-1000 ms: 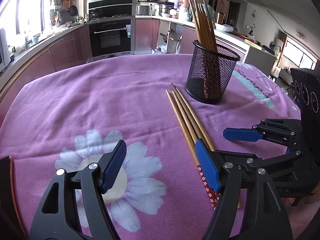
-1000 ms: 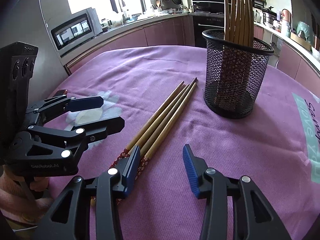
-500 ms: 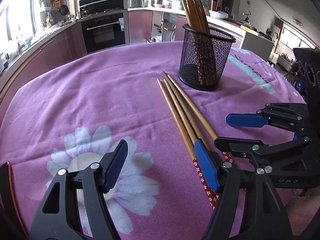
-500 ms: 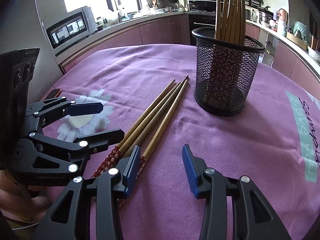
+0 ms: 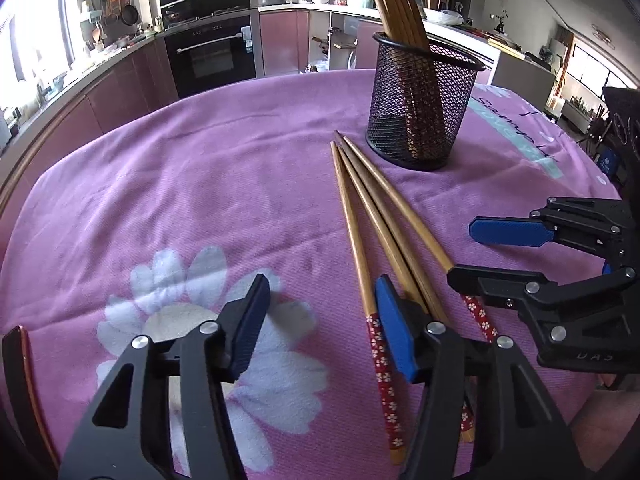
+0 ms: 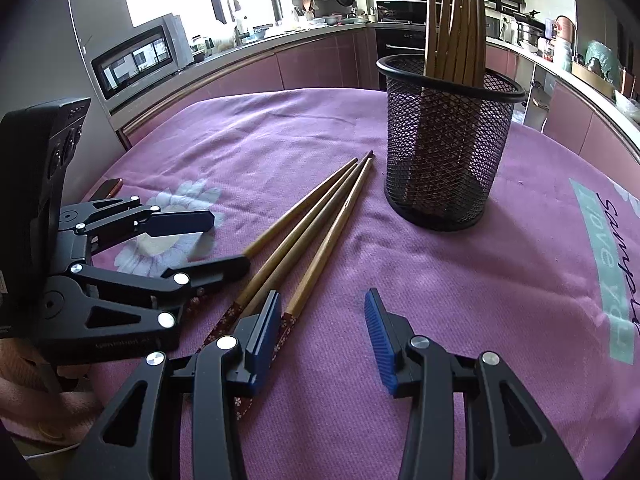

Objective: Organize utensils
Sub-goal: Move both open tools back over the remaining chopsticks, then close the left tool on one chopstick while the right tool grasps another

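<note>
Between the left tongs [image 5: 320, 320], whose jaws have just been narrowing yet stand spread with only cloth and the red patterned end of one chopstick near the inner pad, nothing is pinched. Just beside them, the right tongs [image 6: 320, 336] are likewise spread and empty, their left pad resting over the patterned handles. Three loose chopsticks [image 5: 372, 216] lie side by side on the purple flowered tablecloth [image 5: 180, 184] covering the desk, tips pointing toward the black mesh holder [image 5: 420, 112], which stands upright just past those tips and already carries several chopsticks [image 6: 456, 28]. The step in hand looks like picking up one loose chopstick. To do it well, I would judge that one pair of tongs should straddle a single handle end, settle both pads low against the cloth, and close squarely so the round stick does not roll aside or drag its neighbours, while the other tongs keep clear of the crowded handles.
</note>
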`<move>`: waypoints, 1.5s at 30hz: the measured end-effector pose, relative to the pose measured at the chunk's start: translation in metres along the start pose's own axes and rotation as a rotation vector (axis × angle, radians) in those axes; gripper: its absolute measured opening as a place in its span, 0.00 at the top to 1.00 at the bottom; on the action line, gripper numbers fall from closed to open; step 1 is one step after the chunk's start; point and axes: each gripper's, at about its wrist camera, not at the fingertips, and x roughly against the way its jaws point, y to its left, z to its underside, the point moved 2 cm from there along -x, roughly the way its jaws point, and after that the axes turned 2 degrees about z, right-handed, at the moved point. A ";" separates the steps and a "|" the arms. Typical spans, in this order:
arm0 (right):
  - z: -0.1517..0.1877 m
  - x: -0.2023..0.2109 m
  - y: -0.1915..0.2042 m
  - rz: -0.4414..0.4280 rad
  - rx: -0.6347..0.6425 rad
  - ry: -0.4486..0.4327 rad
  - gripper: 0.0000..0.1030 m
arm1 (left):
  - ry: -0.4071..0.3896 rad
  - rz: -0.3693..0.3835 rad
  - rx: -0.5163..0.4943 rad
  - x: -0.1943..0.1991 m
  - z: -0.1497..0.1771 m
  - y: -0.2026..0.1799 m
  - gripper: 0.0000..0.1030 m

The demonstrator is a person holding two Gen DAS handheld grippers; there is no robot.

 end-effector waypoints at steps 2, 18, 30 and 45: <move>0.000 0.000 -0.001 0.001 0.001 0.001 0.60 | 0.002 0.009 0.015 0.001 -0.001 0.003 0.53; -0.021 -0.017 -0.004 0.011 0.002 0.011 0.72 | 0.001 0.011 0.007 -0.014 -0.021 -0.003 0.66; -0.043 -0.035 -0.013 0.024 -0.032 0.011 0.84 | 0.000 0.004 0.023 -0.025 -0.034 -0.001 0.74; -0.046 -0.039 -0.025 -0.006 -0.097 0.001 0.91 | -0.008 -0.010 0.038 -0.031 -0.041 -0.001 0.76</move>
